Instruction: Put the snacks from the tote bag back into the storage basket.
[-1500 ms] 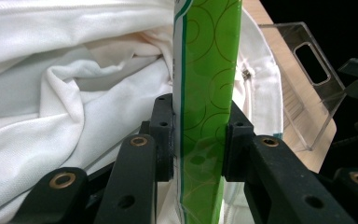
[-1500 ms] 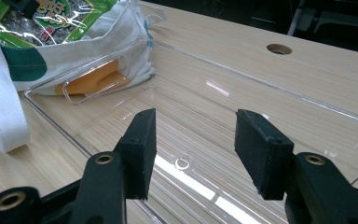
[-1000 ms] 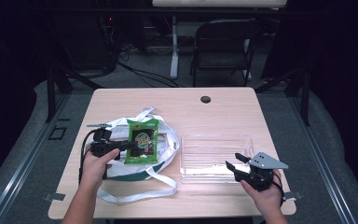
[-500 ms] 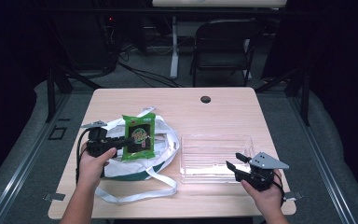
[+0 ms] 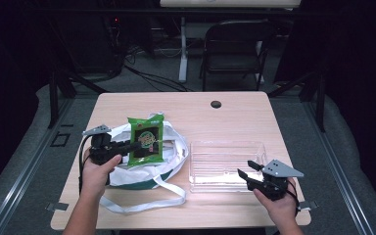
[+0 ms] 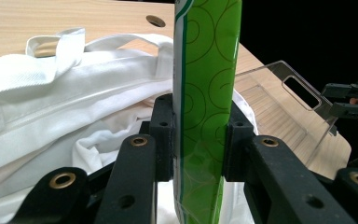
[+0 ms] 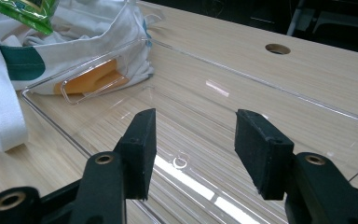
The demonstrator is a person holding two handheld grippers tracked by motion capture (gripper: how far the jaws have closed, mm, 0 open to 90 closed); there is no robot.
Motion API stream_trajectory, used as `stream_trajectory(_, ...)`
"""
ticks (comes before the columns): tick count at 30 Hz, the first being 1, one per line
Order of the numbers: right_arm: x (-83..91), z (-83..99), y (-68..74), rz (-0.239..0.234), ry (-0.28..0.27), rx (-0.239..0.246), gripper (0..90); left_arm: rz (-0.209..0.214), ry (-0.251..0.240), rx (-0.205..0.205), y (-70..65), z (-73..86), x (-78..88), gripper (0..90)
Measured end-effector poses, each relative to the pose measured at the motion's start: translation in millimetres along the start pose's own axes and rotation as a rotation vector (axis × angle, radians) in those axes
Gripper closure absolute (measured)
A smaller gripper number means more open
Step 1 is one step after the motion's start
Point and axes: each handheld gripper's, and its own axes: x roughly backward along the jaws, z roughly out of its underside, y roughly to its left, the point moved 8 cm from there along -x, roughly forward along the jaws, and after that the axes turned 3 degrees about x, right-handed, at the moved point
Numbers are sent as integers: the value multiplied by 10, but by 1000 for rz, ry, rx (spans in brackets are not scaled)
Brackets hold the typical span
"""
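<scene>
The left tool point(image 5: 136, 145) is clamped on a flat green snack packet with a dark printed label point(image 5: 147, 139), holding it on edge above the mouth of the white cloth tote bag with green base and long white straps point(image 5: 127, 174). So, judging by this, the packet is out of the bag and has yet to be carried to the clear shallow plastic tray with cut-out handles point(image 5: 225, 147), which looks bare. The right tool point(image 5: 245, 176) rests at the tray's near edge with its jaws wide and nothing between them. Between the left tool and the tray lies the bag's rim and a loose strap, which could snag. Beyond both tools the pale wooden table point(image 5: 235, 117) is open.
</scene>
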Motion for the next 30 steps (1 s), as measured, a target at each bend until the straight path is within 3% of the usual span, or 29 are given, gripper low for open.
stream_trajectory(16,15,-4,-11,1,4,9,484,23,0,-49,-214,-31,-39,717)
stream_trajectory(30,19,-10,0,-2,3,17,484,51,32,-91,-393,0,-139,717)
